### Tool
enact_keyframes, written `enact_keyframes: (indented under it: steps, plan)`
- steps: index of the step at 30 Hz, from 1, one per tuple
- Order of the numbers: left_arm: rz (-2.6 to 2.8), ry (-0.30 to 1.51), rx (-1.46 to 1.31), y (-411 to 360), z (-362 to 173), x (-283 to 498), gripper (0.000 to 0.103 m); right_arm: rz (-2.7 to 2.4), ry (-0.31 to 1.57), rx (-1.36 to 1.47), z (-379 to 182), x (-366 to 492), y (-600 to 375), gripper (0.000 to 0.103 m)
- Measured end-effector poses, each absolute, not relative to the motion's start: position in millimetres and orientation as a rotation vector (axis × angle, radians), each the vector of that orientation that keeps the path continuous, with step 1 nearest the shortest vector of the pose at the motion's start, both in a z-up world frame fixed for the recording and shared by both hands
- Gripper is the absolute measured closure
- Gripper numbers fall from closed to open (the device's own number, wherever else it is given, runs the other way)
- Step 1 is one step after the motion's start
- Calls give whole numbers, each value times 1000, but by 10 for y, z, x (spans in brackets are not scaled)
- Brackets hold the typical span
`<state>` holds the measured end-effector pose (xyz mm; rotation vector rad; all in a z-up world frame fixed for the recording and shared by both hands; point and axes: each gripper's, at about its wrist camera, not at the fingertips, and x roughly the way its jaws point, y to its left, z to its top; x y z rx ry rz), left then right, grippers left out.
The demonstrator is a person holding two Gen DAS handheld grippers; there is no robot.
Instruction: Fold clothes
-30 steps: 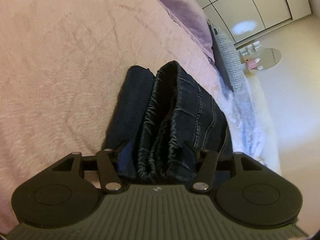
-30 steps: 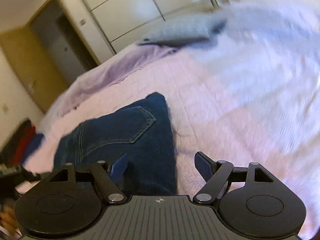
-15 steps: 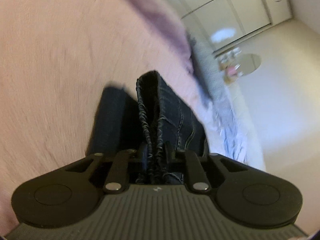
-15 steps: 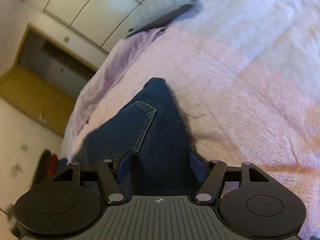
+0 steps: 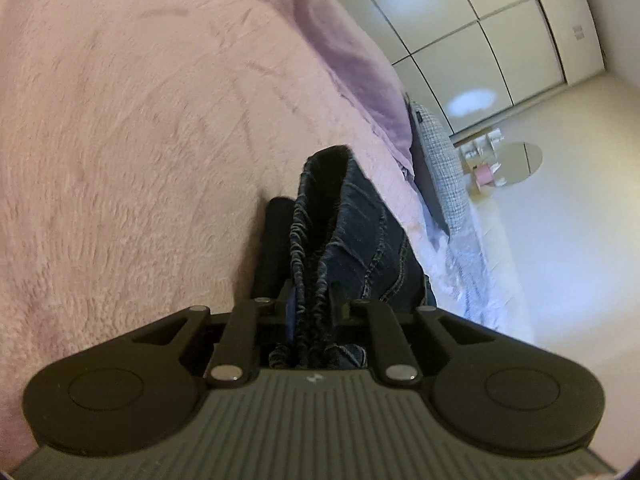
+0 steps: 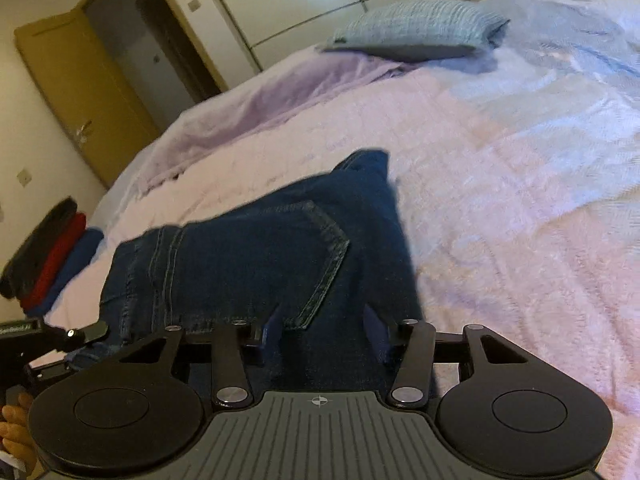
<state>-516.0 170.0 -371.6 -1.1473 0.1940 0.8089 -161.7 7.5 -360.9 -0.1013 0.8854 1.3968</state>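
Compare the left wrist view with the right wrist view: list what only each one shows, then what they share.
Only the left wrist view shows the left gripper shut on the bunched edge of the jeans, plus a round mirror on the floor.

Only the right wrist view shows the right gripper open over the jeans' back pocket, a stack of folded clothes at the bed's edge, a wooden door, and a hand.

Both show the jeans, the pink blanket, the checked pillow and the wardrobe doors.

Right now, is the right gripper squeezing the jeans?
No, the right gripper is open, fingers apart over the jeans.
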Motion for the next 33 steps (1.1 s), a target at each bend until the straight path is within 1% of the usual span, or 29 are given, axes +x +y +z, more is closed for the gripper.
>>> enact_keyframes:
  steps: [4,8,10,13,14,16,18,20,24,28,33]
  plan:
    - [881,218,-953,1463,-3352,-5144,93,1351,802,-103,-3521,-1571,-89,53]
    - [814,184,-905,1296,-3190,-5113,93,1352,733,-152,-3484,-1597,-228,53]
    - [799,229,-891,1257,-3260,-5039,93,1372,710,-192,-3510,-1672,-262,53]
    - [870,349,-833,1258,-3561,-4854,93,1381,734,-315,-3712,-1786,-173,53]
    - [915,381,-817,1265,-3674,-4814,102,1374,760,-339,-3794,-1790,-135,53]
    - [944,389,-829,1282,-3741,-4823,100,1368,813,-320,-3870,-1740,-111,53]
    - [942,371,-840,1267,-3603,-4848,101,1371,825,-312,-3804,-1697,-117,53]
    - [939,358,-792,1231,-3387,-4845,98,1374,777,-312,-3655,-1662,-126,53]
    - [906,335,-734,1349,-3070,-4675,97,1406,710,-270,-3437,-1515,19,53]
    - [917,374,-696,1577,-3139,-4445,97,1441,654,-277,-3333,-1474,418,53]
    - [937,431,-647,1867,-3276,-4159,97,1486,594,-333,-3392,-1444,960,53]
